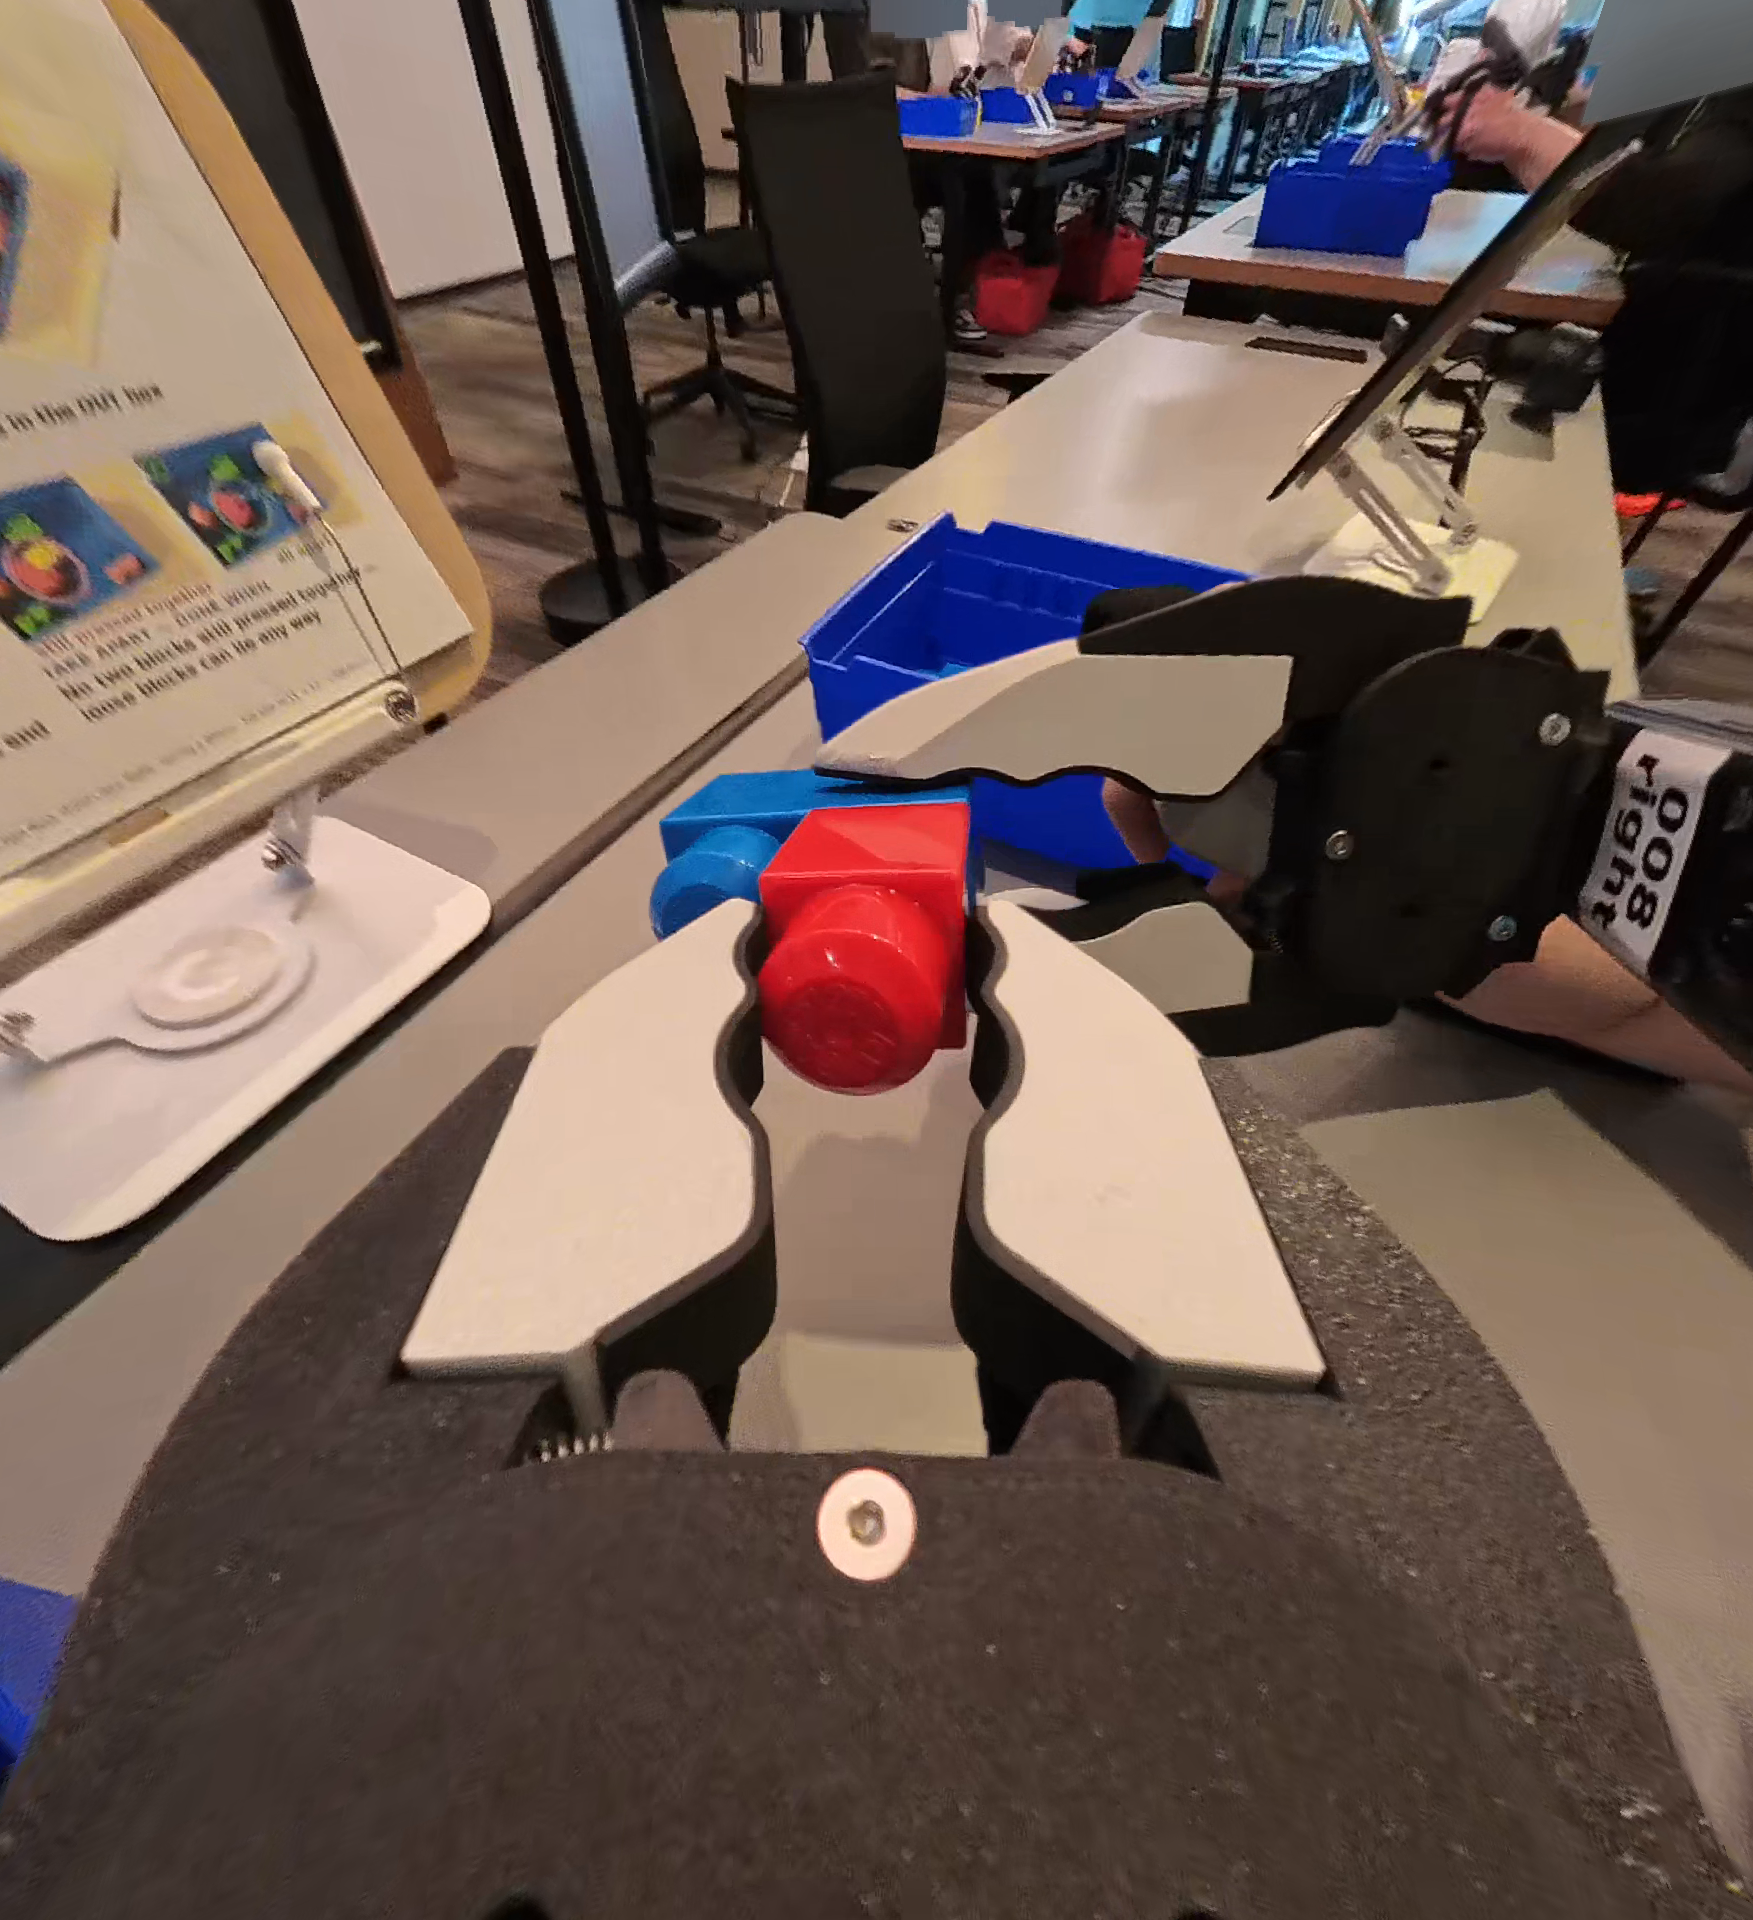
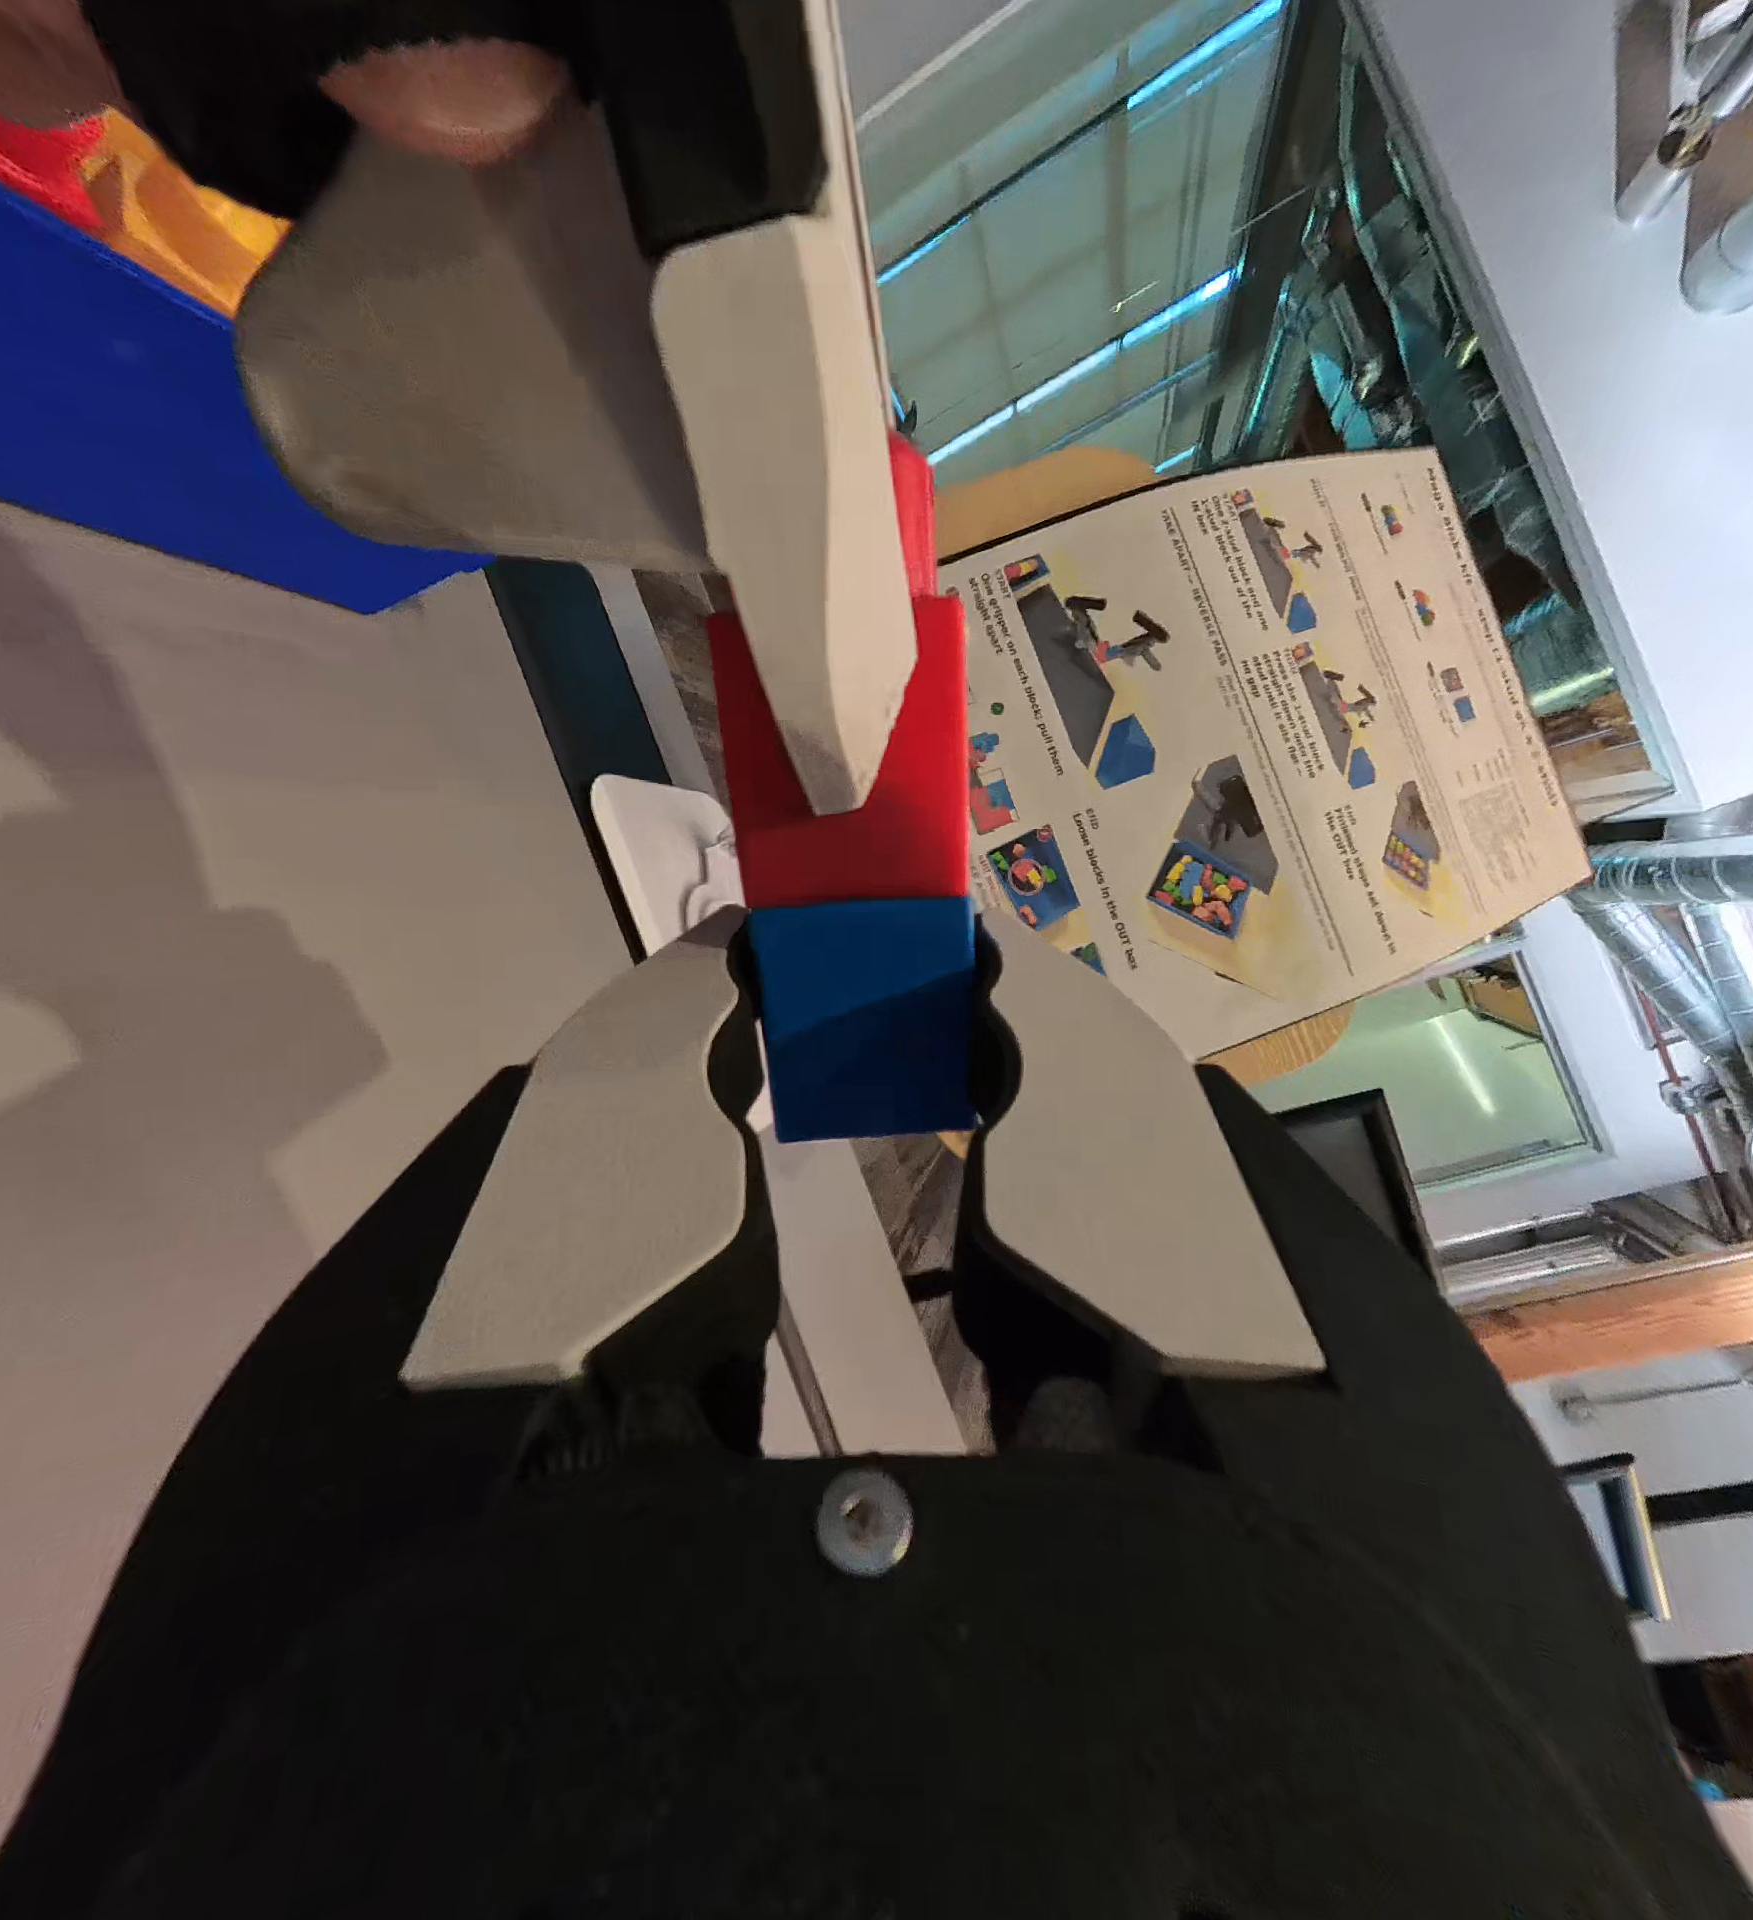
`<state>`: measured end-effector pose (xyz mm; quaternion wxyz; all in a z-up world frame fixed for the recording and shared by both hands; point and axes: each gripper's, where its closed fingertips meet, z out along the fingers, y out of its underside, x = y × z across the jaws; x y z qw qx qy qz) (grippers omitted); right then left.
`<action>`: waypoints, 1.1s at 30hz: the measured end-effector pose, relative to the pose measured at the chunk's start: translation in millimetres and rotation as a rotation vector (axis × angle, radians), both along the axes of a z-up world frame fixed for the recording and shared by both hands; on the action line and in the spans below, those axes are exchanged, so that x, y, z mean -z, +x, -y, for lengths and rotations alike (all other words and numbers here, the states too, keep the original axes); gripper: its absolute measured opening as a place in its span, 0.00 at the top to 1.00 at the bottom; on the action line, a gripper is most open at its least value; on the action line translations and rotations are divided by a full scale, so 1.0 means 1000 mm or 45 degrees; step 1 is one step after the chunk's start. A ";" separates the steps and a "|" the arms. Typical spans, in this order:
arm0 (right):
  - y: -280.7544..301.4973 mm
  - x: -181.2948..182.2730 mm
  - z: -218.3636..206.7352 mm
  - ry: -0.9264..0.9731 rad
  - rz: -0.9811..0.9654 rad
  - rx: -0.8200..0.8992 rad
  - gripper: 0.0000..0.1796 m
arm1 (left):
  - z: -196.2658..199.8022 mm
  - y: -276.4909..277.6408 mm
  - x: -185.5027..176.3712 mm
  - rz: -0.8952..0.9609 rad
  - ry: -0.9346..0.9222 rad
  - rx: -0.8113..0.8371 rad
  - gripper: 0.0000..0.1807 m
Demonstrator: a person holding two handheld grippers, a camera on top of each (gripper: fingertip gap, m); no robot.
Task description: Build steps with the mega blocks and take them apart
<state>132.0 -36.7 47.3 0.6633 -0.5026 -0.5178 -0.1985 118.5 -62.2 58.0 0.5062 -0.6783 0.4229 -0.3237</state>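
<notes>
**Midair, two grippers share a joined pair of blocks**

Leftmost in the left wrist view, a printed instruction sheet on a white stand (image 1: pixel 176 997) sits at about nine o'clock on the grey table (image 1: pixel 581 727). At centre, the left gripper (image 1: pixel 864 940) has its pale grey fingers closed partway around the red single-stud plastic block (image 1: pixel 867 914), stud pointing toward the camera. Joined to that block on its far side is the blue plastic block (image 1: pixel 747 821), its own stud at ten o'clock from the red one. Behind, at one o'clock, stands a blue plastic bin (image 1: pixel 913 644). From three o'clock the right gripper (image 1: pixel 893 810) reaches in.

In the right wrist view, its fingers are clamped on the blue block's sides (image 2: pixel 861 1023), with the red block (image 2: pixel 851 790) directly at twelve o'clock, touching it, and the left gripper's finger (image 2: pixel 799 582) lying across the red face.
</notes>
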 end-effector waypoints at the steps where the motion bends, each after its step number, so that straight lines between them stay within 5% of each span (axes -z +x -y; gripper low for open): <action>1: 0.000 0.000 0.000 0.012 -0.001 -0.014 0.80 | 0.000 0.000 0.000 -0.004 0.012 -0.006 0.80; 10: 0.000 0.012 -0.006 0.058 0.099 -0.003 0.80 | -0.005 0.001 0.015 0.025 -0.134 0.016 0.75; 22: 0.006 0.011 -0.013 0.092 0.117 0.098 0.79 | -0.013 0.002 0.015 -0.021 -0.060 -0.055 0.80; 29: 0.041 0.015 -0.041 0.026 0.124 0.225 0.80 | -0.013 -0.063 -0.044 0.231 -0.062 -0.086 0.80; 33: 0.036 0.008 -0.035 -0.033 0.101 0.166 0.80 | -0.003 -0.060 -0.037 0.128 -0.090 -0.009 0.80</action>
